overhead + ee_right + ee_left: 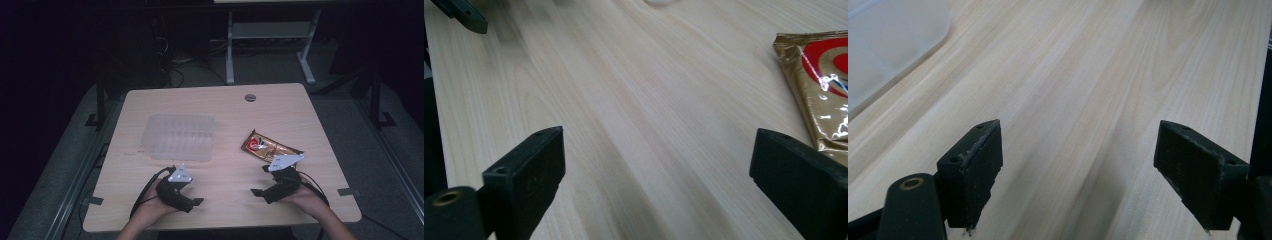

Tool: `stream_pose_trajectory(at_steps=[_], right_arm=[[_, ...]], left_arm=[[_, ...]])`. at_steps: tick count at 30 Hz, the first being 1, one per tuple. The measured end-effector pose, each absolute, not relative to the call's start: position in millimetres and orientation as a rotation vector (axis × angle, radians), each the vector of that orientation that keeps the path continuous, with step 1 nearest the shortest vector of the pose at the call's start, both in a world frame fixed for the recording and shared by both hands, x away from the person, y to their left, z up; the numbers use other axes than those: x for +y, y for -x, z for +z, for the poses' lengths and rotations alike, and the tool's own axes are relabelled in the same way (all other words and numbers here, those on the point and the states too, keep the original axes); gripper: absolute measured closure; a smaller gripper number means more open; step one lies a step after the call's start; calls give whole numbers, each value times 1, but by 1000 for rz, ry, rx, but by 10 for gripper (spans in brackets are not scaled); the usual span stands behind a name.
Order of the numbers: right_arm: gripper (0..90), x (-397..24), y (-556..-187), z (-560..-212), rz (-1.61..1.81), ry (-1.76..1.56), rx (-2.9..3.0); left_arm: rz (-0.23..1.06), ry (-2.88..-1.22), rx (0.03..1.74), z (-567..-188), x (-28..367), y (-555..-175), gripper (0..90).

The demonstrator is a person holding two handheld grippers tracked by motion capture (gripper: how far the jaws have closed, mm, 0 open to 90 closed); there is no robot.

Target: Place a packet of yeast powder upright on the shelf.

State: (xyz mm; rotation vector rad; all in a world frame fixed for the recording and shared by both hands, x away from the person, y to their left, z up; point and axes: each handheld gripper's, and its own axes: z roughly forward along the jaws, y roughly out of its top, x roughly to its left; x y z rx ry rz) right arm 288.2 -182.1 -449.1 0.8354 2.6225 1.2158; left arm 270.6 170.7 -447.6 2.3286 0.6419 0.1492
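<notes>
- One clear plastic tray (180, 137) lies on the left half of the wooden table (220, 107), toward the middle; its corner (893, 45) shows at the upper left in the left gripper view.
- One gold snack packet (269, 146) with a red mark lies flat on the right half, well apart from the tray; the right gripper view catches it (819, 75) at the right edge.
- Two grippers, one per hand, sit near the table's near edge.
- The left gripper (196, 202) is released, jaws wide, bare wood between them.
- The right gripper (256, 192) is likewise released, jaws spread over bare wood, the packet just beyond it.
- Open tabletop runs between the grippers and between tray and packet.
- One round grey grommet (250, 97) sits near the far edge.
</notes>
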Motion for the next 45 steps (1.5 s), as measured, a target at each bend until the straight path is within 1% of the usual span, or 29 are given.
stream_pose_trajectory(at_steps=[1, 2, 5, 6, 7, 8, 9, 10, 11, 12, 13, 14, 15, 19, 21, 23, 24, 28, 29, 30, 32, 33, 36, 39, 40, 45], right_arm=[[91, -182, -288, -449, 1216, -835, 2622], [134, -184, -290, -446, 1213, -845, 2624], [156, -186, -293, -443, 1204, -863, 2614], [221, -189, -297, -438, 1214, -895, 2605], [221, -189, -297, -438, 1214, -895, 2605], [304, -191, -301, -435, 1206, -923, 2588], [304, -191, -301, -435, 1206, -923, 2588], [342, -193, -303, -433, 1201, -926, 2583], [461, -196, -311, -429, 1184, -946, 2552], [500, -198, -314, -428, 1186, -940, 2545], [500, -198, -314, -428, 1186, -940, 2545], [536, -199, -318, -426, 1184, -958, 2535], [603, -201, -324, -424, 1172, -970, 2519], [761, -207, -340, -417, 1177, -993, 2486], [834, -210, -349, -413, 1175, -1009, 2460], [880, -212, -357, -410, 1178, -1021, 2442], [894, -214, -360, -408, 1179, -1029, 2436], [896, -217, -381, -408, 1181, -1045, 2420], [896, -217, -381, -408, 1181, -1045, 2420], [896, -217, -390, -409, 1171, -1053, 2411], [897, -217, -393, -410, 1169, -1064, 2406], [897, -216, -402, -411, 1128, -1076, 2409], [897, -216, -409, -413, 1118, -1096, 2407], [897, -219, -419, -421, 1109, -1142, 2393], [897, -223, -426, -430, 1065, -1165, 2396], [897, -228, -433, -444, 1005, -1212, 2409]], left_arm=[[149, -2329, 642, -448, 171, -271, 193], [148, -2321, 652, -448, 172, -271, 192], [143, -2321, 656, -447, 173, -272, 193], [147, -2320, 656, -446, 173, -272, 193], [147, -2320, 656, -446, 173, -272, 193], [140, -2311, 657, -446, 174, -273, 193], [140, -2311, 657, -446, 174, -273, 194], [138, -2310, 661, -446, 174, -273, 194], [121, -2297, 670, -446, 173, -272, 195], [122, -2299, 666, -446, 173, -273, 195], [122, -2299, 666, -446, 173, -273, 195], [118, -2299, 668, -446, 173, -273, 195], [116, -2302, 666, -446, 173, -273, 195], [125, -2312, 646, -445, 172, -273, 198], [128, -2313, 641, -444, 172, -273, 199], [134, -2321, 633, -444, 173, -273, 200], [132, -2322, 632, -444, 173, -273, 201], [123, -2324, 616, -445, 172, -272, 204], [123, -2324, 616, -445, 172, -272, 204], [119, -2314, 620, -445, 171, -271, 205], [120, -2321, 613, -444, 172, -271, 205], [119, -2322, 611, -444, 172, -271, 207], [115, -2323, 609, -445, 171, -271, 209], [112, -2327, 601, -446, 171, -271, 211], [112, -2318, 607, -446, 170, -270, 211], [102, -2326, 607, -447, 171, -270, 217]])
